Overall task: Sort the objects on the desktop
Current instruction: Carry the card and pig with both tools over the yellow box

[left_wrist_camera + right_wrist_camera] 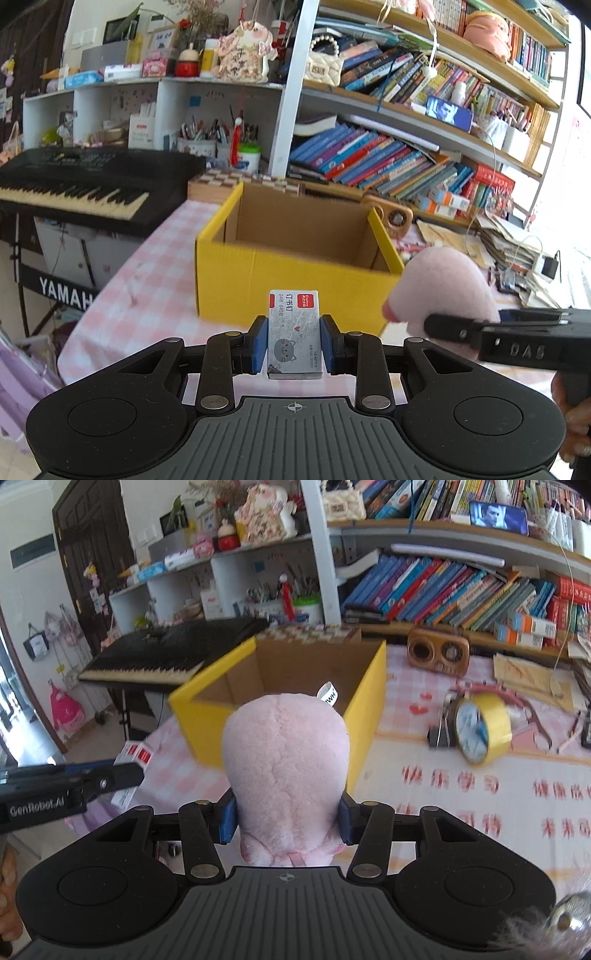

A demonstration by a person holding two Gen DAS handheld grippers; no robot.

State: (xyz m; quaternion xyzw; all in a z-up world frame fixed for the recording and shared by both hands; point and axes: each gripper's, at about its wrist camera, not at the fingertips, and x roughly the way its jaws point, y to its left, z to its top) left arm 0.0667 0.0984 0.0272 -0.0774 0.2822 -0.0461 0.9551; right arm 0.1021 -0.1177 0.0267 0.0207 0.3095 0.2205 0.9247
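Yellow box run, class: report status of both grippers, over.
Left gripper shut on staple box. Right gripper shut on pink plush toy. Yellow box ahead, open. Nothing between, over.

A home study: crowded bookshelves [406, 155], a keyboard [85, 184], pen pots [195, 142], and a checked-cloth worktop [424, 760] with an alarm clock [480, 727].

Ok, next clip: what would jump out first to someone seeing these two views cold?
The yellow box, open-topped on the pink checked tablecloth, fills the middle of both views. Before it, the left gripper clamps a small staple box, and the right gripper squeezes a pink plush toy. A yellow alarm clock lies tipped at right.
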